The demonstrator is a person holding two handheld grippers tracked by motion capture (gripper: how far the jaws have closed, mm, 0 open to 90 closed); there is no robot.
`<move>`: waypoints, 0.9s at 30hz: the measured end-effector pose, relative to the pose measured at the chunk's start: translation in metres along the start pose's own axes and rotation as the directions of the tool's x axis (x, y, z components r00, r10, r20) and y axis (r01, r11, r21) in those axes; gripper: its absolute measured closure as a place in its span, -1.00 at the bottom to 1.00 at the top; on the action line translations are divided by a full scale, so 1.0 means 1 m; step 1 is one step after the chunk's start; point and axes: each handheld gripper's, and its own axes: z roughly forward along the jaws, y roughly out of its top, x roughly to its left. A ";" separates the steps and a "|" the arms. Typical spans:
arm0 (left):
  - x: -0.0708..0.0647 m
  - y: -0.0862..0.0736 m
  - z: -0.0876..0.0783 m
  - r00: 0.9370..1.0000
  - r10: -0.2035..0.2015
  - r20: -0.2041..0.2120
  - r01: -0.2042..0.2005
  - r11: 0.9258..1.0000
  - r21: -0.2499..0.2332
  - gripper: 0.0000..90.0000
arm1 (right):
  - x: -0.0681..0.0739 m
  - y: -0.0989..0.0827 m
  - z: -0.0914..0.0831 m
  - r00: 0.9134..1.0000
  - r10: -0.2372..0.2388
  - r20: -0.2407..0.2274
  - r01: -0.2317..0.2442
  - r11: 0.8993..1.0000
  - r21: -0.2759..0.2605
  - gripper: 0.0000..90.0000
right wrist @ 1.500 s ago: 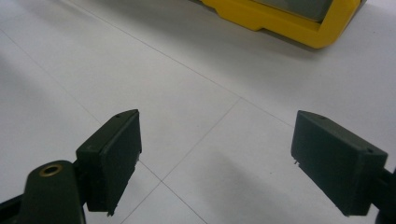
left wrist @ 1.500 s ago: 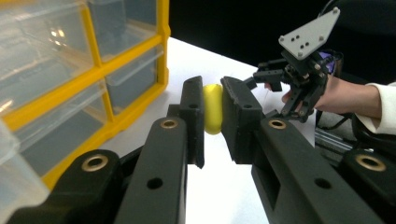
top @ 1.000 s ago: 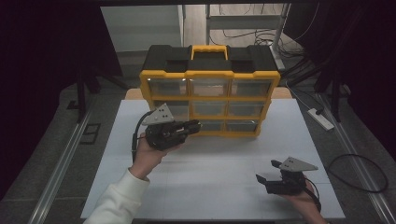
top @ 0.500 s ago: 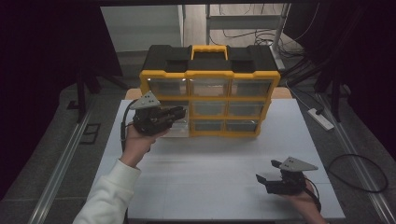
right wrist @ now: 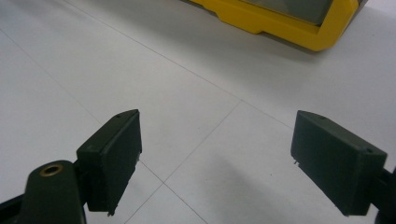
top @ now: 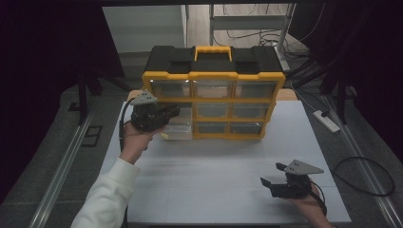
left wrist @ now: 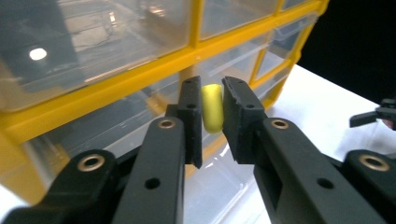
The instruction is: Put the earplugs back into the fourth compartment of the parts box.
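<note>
A yellow and black drawer organizer (top: 214, 78) with clear drawers stands at the back of the white table (top: 214, 175). Its bottom-left drawer (top: 178, 132) is pulled out. My left gripper (top: 173, 111) hovers just above that drawer, against the left column. In the left gripper view its pads (left wrist: 191, 112) still press on a small yellow piece (left wrist: 212, 109), though the jaws have just been opening a little. The open drawer (left wrist: 210, 186) lies beneath it. My right gripper (top: 272, 183) rests at the front right, open with nothing between its jaws (right wrist: 219, 128).
A power strip (top: 325, 118) lies past the table's right edge, with a looped cable (top: 366, 171) on the floor. A metal rail (top: 66, 166) runs along the left side. My right gripper (left wrist: 378, 114) is visible far off in the left gripper view.
My left hand has carried the yellow piece away from me and leftward, from over the table to the organizer's left column above the pulled-out drawer. The right gripper has stayed still.
</note>
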 end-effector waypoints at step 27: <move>-0.052 -0.051 -0.040 0.994 0.081 0.067 -0.077 0.995 -0.063 -0.50 | -0.001 0.000 0.000 1.000 0.007 0.001 -0.007 1.000 -0.005 -0.62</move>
